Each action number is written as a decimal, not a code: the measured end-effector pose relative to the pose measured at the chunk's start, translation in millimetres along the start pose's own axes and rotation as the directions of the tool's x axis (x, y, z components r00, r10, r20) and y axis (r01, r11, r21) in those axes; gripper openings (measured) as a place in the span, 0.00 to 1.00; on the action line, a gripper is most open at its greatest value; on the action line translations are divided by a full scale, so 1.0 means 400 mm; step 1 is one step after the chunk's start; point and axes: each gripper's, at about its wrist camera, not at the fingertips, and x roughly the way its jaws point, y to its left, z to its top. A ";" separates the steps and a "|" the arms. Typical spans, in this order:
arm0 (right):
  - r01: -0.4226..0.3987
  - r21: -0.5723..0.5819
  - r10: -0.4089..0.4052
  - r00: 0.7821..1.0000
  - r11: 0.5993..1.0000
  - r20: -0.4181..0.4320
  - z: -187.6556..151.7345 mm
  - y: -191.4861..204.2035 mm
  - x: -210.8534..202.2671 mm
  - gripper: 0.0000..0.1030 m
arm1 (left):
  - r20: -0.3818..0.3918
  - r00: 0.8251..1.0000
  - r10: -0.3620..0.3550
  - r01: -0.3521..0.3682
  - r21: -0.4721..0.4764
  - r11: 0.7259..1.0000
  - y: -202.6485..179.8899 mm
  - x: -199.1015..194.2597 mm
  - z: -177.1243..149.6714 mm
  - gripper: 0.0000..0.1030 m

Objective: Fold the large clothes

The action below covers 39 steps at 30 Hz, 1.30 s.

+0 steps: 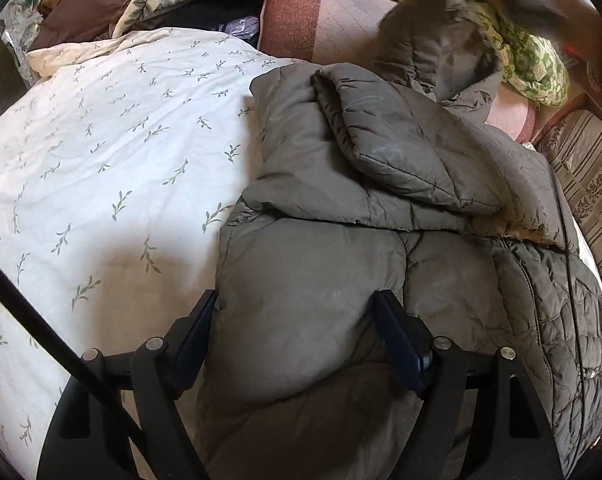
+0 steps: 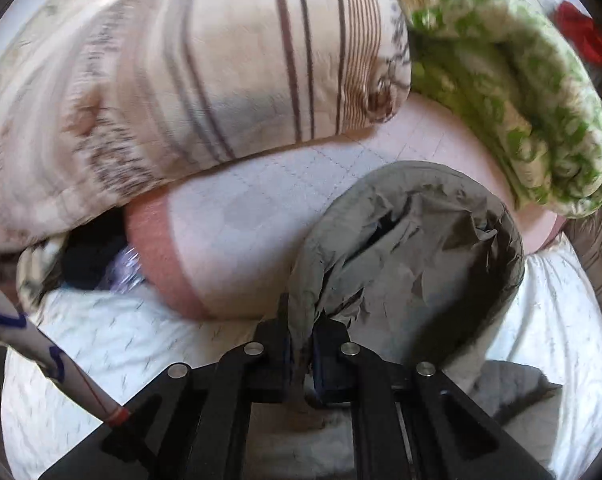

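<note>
The right gripper (image 2: pixel 301 344) is clamped on a fold of grey-green padded coat (image 2: pixel 413 240), the fabric pinched between its dark fingers (image 2: pixel 277 344). The coat's rounded edge bulges up just ahead and to the right of the gripper. Beyond it lies a pink quilted cushion (image 2: pixel 241 232), with a striped beige pillow (image 2: pixel 181 80) farther ahead to the left and a green-patterned blanket (image 2: pixel 521 100) ahead to the right. White bedding (image 2: pixel 113 344) spreads beneath.
</note>
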 end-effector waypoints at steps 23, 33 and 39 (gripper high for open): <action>-0.210 0.133 0.240 0.930 0.969 -0.279 -0.765 -0.181 -0.165 0.08 | 0.059 0.998 0.023 -0.012 -0.183 0.983 0.128 -0.059 0.012 0.75; -0.275 0.161 0.302 0.937 0.948 -0.177 -0.782 -0.223 -0.301 0.70 | 0.058 0.998 -0.007 0.017 -0.183 0.983 0.121 -0.074 0.008 0.75; -0.242 0.036 0.245 0.961 0.970 -0.131 -0.744 -0.229 -0.419 0.70 | 0.060 0.998 -0.016 0.027 -0.190 0.981 0.124 -0.081 0.006 0.75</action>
